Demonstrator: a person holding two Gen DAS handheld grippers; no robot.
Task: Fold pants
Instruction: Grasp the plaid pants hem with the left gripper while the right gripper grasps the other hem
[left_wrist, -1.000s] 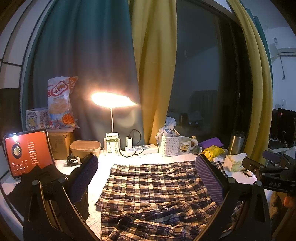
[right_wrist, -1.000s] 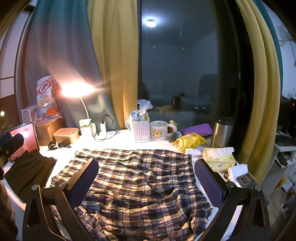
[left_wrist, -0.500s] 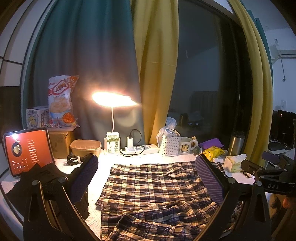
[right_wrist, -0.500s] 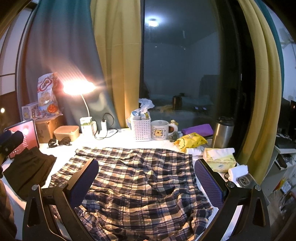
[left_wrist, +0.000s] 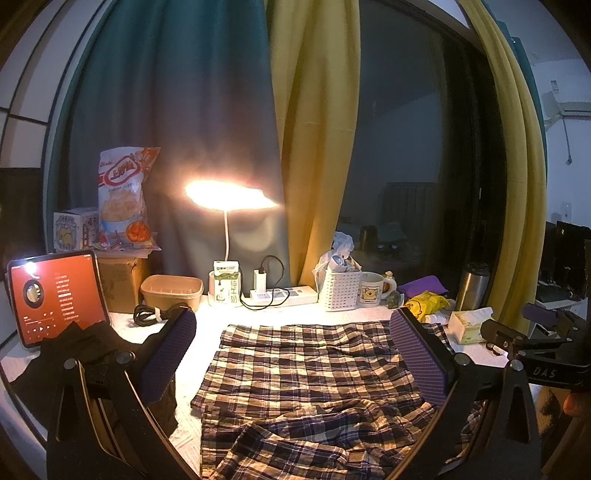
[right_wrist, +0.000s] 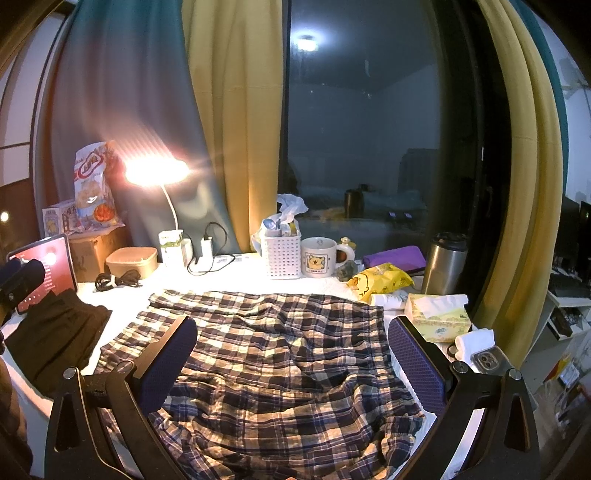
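Observation:
Plaid pants lie spread and wrinkled on the white table, bunched at the near edge. They also show in the right wrist view. My left gripper is open and empty, held above the near left part of the pants. My right gripper is open and empty above the near middle of the pants. The right gripper's body shows at the right edge of the left wrist view.
A dark folded garment and a red-screen tablet sit at the left. Along the back stand a lamp, power strip, white basket, mug, steel tumbler, tissue box and phone.
Both grippers have shifted only slightly; the views have drifted a little. The pants have not moved.

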